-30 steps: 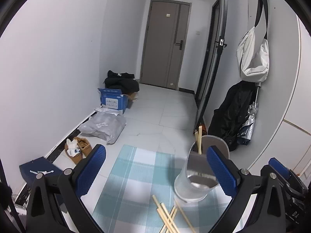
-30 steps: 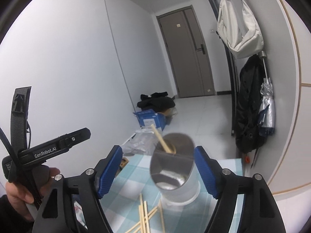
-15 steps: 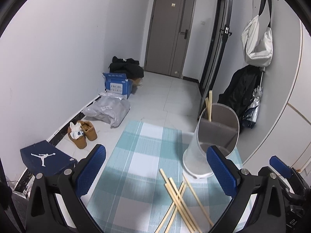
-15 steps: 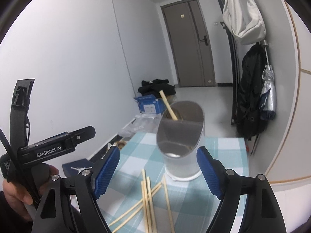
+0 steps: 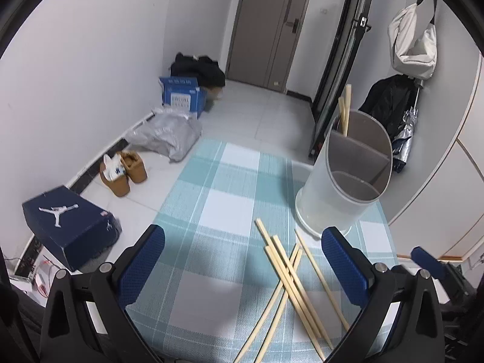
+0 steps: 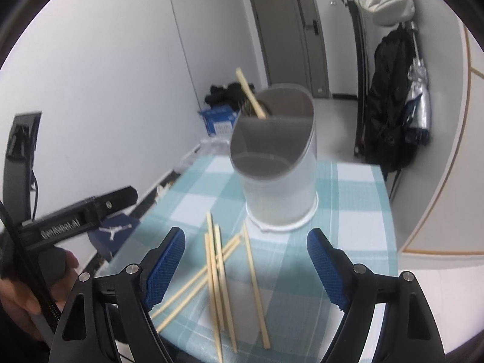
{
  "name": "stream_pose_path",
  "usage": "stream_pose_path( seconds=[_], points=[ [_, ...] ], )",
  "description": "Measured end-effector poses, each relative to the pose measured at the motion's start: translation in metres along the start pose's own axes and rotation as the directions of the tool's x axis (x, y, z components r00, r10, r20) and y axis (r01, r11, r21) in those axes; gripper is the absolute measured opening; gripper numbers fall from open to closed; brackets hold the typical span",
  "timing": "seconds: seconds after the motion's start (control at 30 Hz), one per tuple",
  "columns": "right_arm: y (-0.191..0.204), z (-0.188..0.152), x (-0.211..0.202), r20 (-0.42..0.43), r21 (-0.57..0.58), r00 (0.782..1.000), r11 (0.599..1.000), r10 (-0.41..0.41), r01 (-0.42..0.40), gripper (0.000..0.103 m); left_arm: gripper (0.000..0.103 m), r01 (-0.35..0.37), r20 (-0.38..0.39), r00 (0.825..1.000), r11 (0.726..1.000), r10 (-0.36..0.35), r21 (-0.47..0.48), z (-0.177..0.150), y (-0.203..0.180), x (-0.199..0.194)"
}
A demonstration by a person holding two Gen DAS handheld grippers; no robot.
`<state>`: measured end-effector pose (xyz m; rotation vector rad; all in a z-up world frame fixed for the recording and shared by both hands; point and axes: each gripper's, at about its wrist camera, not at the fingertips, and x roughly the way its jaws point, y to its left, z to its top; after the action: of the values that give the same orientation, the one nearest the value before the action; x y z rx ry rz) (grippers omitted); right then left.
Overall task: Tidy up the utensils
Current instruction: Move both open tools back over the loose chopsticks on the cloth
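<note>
Left gripper [image 5: 243,267], blue-padded jaws spread wide and holding nothing, angled downward over a small table covered by a teal-and-white checked cloth [image 5: 217,199]. Right gripper [image 6: 246,267], likewise wide apart and empty, tilted down toward the same surface from the right; its view is slightly blurred. Loose wooden chopsticks [image 5: 290,284] lie crossed in a small heap on the cloth, between and just ahead of the fingers in both views. Just beyond the heap stands a translucent cylindrical utensil holder [image 5: 341,181] with an inner divider; chopsticks in the holder [image 5: 345,112] lean upright in its far compartment, while the near compartment shows none. In the right wrist view the person's left hand [image 6: 22,296] grips the black handle of the left gripper at the lower left, that tool pointing toward the table.
</note>
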<state>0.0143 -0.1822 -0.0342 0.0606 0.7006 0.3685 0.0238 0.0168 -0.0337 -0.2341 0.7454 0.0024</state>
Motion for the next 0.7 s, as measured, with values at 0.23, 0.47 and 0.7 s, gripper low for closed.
stream_pose_path(
  seconds=[0.23, 0.47, 0.7],
  points=[
    [0.0, -0.009, 0.029, -0.107, 0.003, 0.994, 1.0, -0.013, 0.013, 0.083, 0.102, 0.015, -0.088, 0.996, 0.996, -0.023, -0.091, 0.001, 0.021, 0.016],
    [0.006, -0.012, 0.069, -0.222, -0.007, 0.975, 1.0, 0.004, -0.006, 0.071, 0.102, -0.003, -0.142, 0.99, 0.985, -0.021, -0.171, 0.007, 0.042, 0.03],
    [0.019, -0.019, 0.109, -0.342, -0.05, 0.939, 0.998, 0.023, -0.042, 0.035, 0.102, -0.022, -0.187, 0.982, 0.964, -0.03, -0.266, 0.01, 0.064, 0.044]
  ],
)
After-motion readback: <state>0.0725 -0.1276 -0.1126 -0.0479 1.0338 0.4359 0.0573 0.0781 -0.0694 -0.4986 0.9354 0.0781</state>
